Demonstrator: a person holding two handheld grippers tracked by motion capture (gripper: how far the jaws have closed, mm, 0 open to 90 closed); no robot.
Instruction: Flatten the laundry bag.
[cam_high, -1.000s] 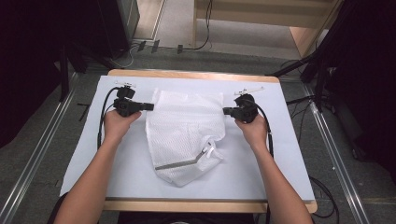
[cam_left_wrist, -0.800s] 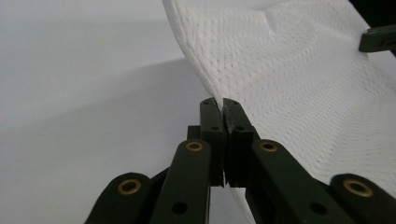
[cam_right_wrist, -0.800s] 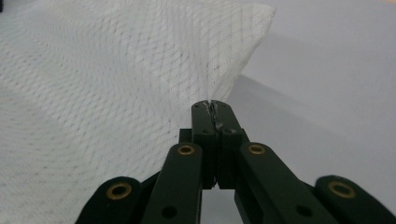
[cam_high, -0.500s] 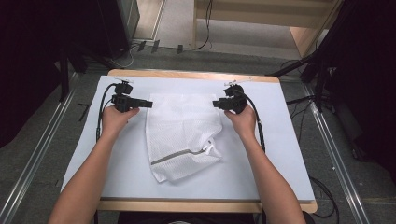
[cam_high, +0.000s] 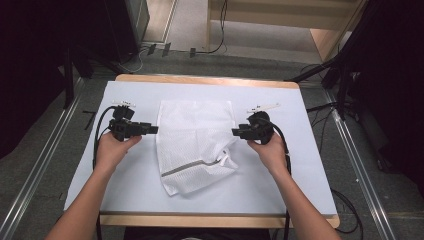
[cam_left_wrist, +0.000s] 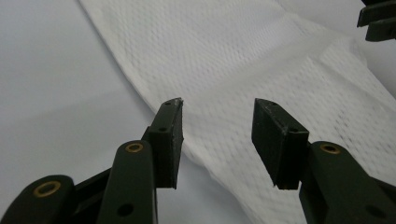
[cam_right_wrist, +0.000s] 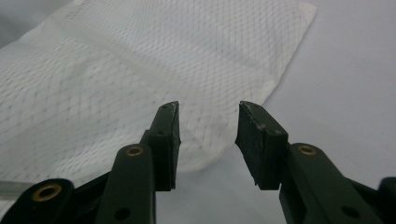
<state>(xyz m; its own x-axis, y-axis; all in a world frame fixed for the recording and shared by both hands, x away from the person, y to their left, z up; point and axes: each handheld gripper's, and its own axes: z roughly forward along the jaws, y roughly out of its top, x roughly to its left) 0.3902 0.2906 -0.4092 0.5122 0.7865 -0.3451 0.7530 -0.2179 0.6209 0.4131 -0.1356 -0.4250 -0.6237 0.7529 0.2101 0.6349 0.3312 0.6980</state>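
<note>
Both grippers have drawn back toward the person since half a second ago, and the white mesh bag (cam_high: 196, 142) now lies spread flatter between them on the tabletop (cam_high: 300, 190). From the high view, we note the left gripper (cam_high: 150, 129) just off the bag's left edge and the right gripper (cam_high: 236, 132) at its right edge. Through the left gripper view, our left gripper (cam_left_wrist: 217, 116) stands wide open and empty, the bag's edge directly ahead and below. Through the right gripper view, the right gripper (cam_right_wrist: 208, 116) is likewise open, holding nothing, bag edge just beyond it. We judge the spreading done and release complete.
</note>
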